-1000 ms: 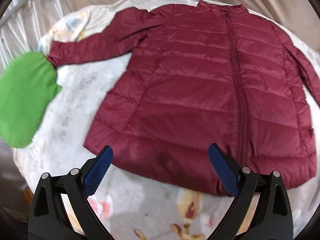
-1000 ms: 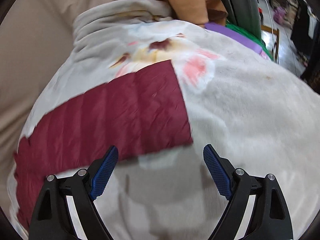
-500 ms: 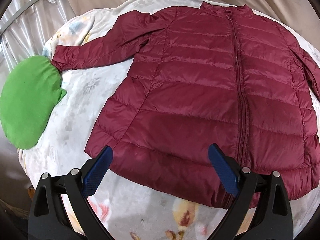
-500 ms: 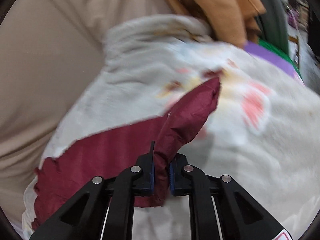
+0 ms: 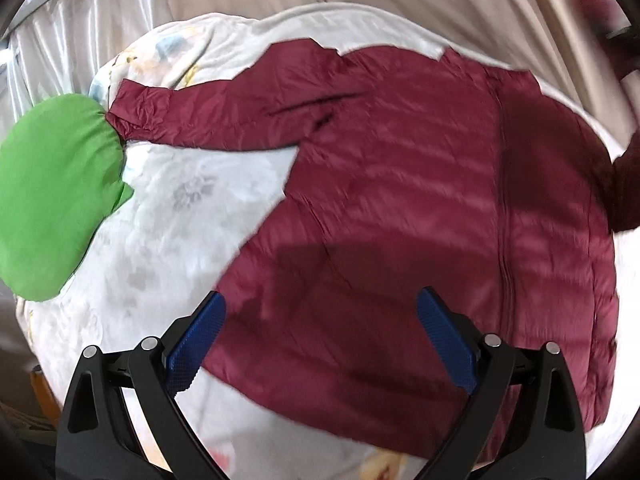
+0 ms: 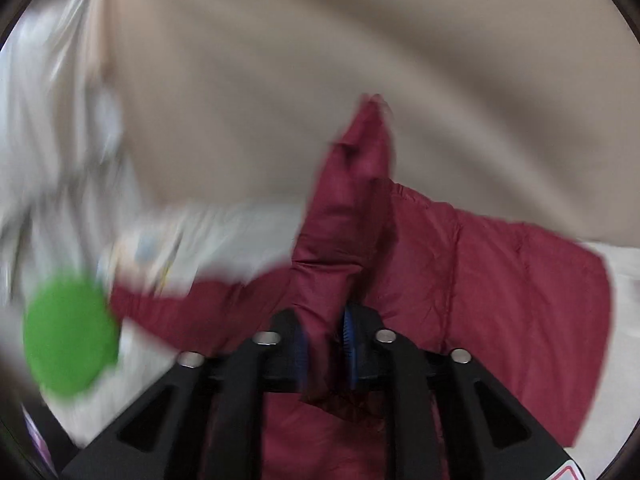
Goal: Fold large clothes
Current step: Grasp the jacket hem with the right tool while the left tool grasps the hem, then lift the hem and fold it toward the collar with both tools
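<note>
A dark red puffer jacket (image 5: 400, 200) lies front up, zipped, on a white floral blanket (image 5: 168, 220). Its one sleeve (image 5: 200, 120) stretches out to the left. My left gripper (image 5: 320, 298) hangs open over the jacket's lower left hem, with nothing between its fingers. The other sleeve (image 6: 344, 220) stands up between the blue pads of my right gripper (image 6: 326, 320), raised above the jacket body (image 6: 520, 300). Those jaws are opening slightly while the pads still press on the cloth. In the left wrist view, a dark piece of that sleeve (image 5: 624, 188) shows at the right edge.
A round green cushion (image 5: 52, 200) lies at the blanket's left edge, touching the left cuff; it also shows in the right wrist view (image 6: 68, 332). Beige fabric (image 6: 320, 60) rises behind the bed. Pale curtains (image 5: 80, 40) hang at far left.
My right gripper closed on the sleeve's end, lifted it off the blanket and swung it over towards the jacket body. My left gripper shifted across the lower hem, still open.
</note>
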### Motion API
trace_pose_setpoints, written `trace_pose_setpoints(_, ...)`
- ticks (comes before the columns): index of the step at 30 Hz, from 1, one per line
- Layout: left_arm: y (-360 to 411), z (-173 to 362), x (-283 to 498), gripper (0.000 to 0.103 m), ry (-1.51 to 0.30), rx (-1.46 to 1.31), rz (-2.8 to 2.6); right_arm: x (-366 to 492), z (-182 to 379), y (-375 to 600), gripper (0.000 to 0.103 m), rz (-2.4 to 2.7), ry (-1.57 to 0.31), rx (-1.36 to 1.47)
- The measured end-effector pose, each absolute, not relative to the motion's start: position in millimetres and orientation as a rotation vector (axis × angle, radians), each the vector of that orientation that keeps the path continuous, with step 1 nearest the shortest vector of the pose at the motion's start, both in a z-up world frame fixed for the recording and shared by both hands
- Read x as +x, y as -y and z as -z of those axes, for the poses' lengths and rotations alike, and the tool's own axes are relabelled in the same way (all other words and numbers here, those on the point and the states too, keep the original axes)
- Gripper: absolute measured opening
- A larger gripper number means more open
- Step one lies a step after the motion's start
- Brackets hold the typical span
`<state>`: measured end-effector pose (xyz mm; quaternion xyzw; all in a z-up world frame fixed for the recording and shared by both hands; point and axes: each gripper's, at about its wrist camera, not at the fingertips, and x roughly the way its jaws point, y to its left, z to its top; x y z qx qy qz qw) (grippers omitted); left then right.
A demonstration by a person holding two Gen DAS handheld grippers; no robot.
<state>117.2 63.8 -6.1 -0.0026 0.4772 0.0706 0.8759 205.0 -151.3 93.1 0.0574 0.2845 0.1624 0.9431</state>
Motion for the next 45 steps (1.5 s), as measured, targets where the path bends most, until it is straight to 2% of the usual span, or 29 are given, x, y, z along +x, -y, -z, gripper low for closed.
trace_pose_setpoints(3, -79.7, 6.1, 134.5, 0.094, -0.986, -0.043, -0.137, 206.5, -30.2, 97.5, 0.029, -0.349, -0.700, 0.008)
trace_pose_setpoints(5, -89.2, 9.0, 151.4, 0.094, -0.988, -0.090, -0.108, 189.0, -6.7, 98.9, 0.029, -0.337, -0.732, 0.036)
trace_pose_setpoints(6, -92.5, 12.4, 162.3, 0.094, -0.991, -0.124, -0.084, 175.7, -3.6, 100.8, 0.034, -0.317, -0.733, 0.068)
trace_pose_setpoints(9, -91.3, 23.1, 186.3, 0.094, -1.007, -0.187, -0.027, 140.2, 5.6, 154.6, 0.046, -0.182, -0.738, 0.223)
trace_pose_setpoints(16, -53.7, 71.6, 237.4, 0.093, -1.077, -0.347, 0.091, 103.4, 33.0, 304.9, 0.051, 0.140, -0.775, 0.515)
trace_pose_setpoints(19, -40.2, 81.8, 244.6, 0.079, -1.071, -0.378, 0.086, 110.1, 44.6, 346.6, 0.052, 0.195, -0.762, 0.638)
trace_pose_setpoints(20, -35.8, 81.6, 245.1, 0.068, -1.059, -0.368, 0.085, 113.6, 49.7, 356.1, 0.052, 0.211, -0.764, 0.667)
trace_pose_setpoints(21, -32.1, 81.3, 246.6, 0.050, -1.051, -0.357, 0.087, 117.6, 55.6, 365.7, 0.052, 0.228, -0.762, 0.697)
trace_pose_setpoints(22, -27.5, 79.8, 247.9, 0.040, -1.036, -0.347, 0.104, 121.4, 60.8, 372.6, 0.052, 0.226, -0.756, 0.725)
trace_pose_setpoints(24, -25.0, 75.8, 252.2, 0.006, -1.017, -0.350, 0.146, 134.2, 66.7, 377.7, 0.048, 0.229, -0.752, 0.757)
trace_pose_setpoints(25, -24.0, 71.5, 255.2, 0.006, -0.996, -0.368, 0.179, 137.8, 67.4, 379.0, 0.045, 0.221, -0.748, 0.759)
trace_pose_setpoints(27, -22.6, 61.6, 258.1, 0.005, -0.951, -0.361, 0.177, 147.7, 63.4, 377.5, 0.006, 0.196, -0.737, 0.738)
trace_pose_setpoints(33, -17.2, 17.3, 266.9, 0.004, -0.727, -0.296, 0.140, 108.3, -1.5, 360.3, 0.004, 0.161, -0.394, 0.666)
trace_pose_setpoints(35, -13.5, 28.0, 282.7, 0.007, -0.751, -0.268, 0.080, 121.4, 18.0, 357.9, 0.005, 0.227, -0.501, 0.611)
trace_pose_setpoints(36, -11.3, 41.2, 293.3, 0.008, -0.800, -0.257, 0.058, 141.3, 48.0, 359.4, 0.005, 0.238, -0.688, 0.604)
trace_pose_setpoints(37, -11.5, 61.3, 303.3, 0.008, -0.887, -0.238, 0.027, 146.5, 66.2, 361.3, 0.005, 0.243, -0.782, 0.629)
trace_pose_setpoints(38, -13.2, 76.9, 307.8, 0.008, -0.959, -0.234, 0.012, 140.7, 72.5, 363.9, 0.006, 0.232, -0.786, 0.665)
trace_pose_setpoints(40, -28.2, 75.1, 292.0, 0.012, -0.941, -0.260, 0.031, 113.8, 59.4, 366.1, 0.012, 0.232, -0.718, 0.676)
trace_pose_setpoints(41, -35.1, 70.9, 284.6, 0.030, -0.931, -0.261, 0.021, 96.6, 50.0, 366.9, 0.018, 0.233, -0.706, 0.657)
trace_pose_setpoints(42, -44.5, 65.7, 275.3, 0.051, -0.921, -0.269, 0.012, 84.1, 44.3, 367.0, 0.031, 0.234, -0.707, 0.642)
trace_pose_setpoints(44, -71.9, 52.1, 249.0, 0.062, -0.886, -0.281, -0.022, 49.9, 36.3, 365.8, 0.048, 0.246, -0.724, 0.590)
trace_pose_setpoints(45, -83.2, 46.1, 236.9, 0.071, -0.878, -0.272, -0.036, 37.0, 36.4, 363.0, 0.051, 0.250, -0.744, 0.568)
